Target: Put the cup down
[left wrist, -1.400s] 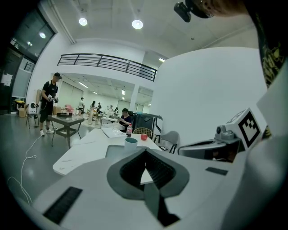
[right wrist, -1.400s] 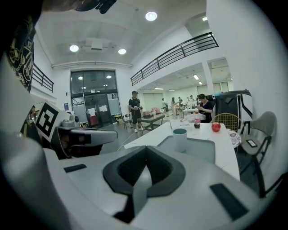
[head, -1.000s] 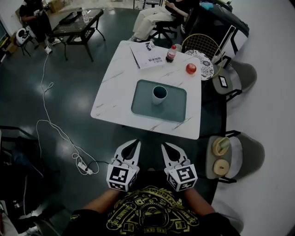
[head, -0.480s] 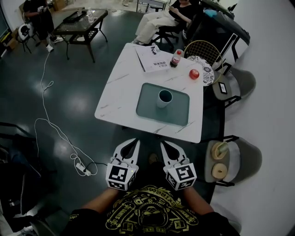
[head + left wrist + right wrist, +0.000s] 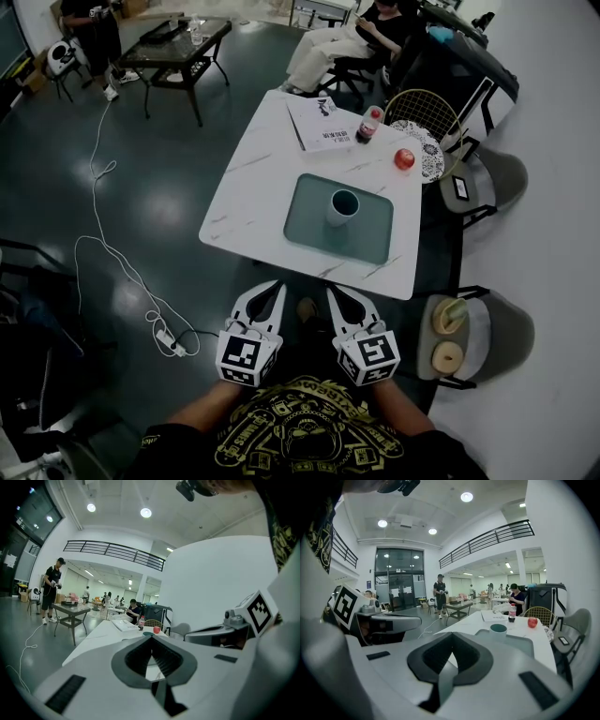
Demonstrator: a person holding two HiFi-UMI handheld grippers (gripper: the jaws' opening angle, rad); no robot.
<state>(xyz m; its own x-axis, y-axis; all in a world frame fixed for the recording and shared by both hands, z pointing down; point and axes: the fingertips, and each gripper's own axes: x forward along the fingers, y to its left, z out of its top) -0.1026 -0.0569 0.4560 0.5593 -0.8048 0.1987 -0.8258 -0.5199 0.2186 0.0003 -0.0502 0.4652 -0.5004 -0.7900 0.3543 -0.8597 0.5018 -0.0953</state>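
Observation:
A white cup [image 5: 343, 206] with a teal inside stands upright on a teal tray [image 5: 313, 221] on the white marble table [image 5: 253, 187]. Both grippers are held close to my body, well short of the table's near edge. My left gripper [image 5: 276, 291] is shut with nothing in it, and so is my right gripper [image 5: 336, 296] beside it. In the right gripper view the cup [image 5: 498, 629] stands on the tray [image 5: 522, 643] beyond the shut jaw tips [image 5: 452, 637]. In the left gripper view the closed tips [image 5: 151, 639] cover most of the table.
On the table's far side lie a paper booklet [image 5: 321, 127], a cola bottle [image 5: 369, 126] and a red apple [image 5: 404, 158]. Chairs [image 5: 473, 333] stand to the table's right, the nearest holding round things. A white cable [image 5: 122, 272] runs across the dark floor at left. People sit and stand further back.
The table with the tray and cup has shifted up and to the right in the head view. Both grippers stay shut and in the same place before my body.

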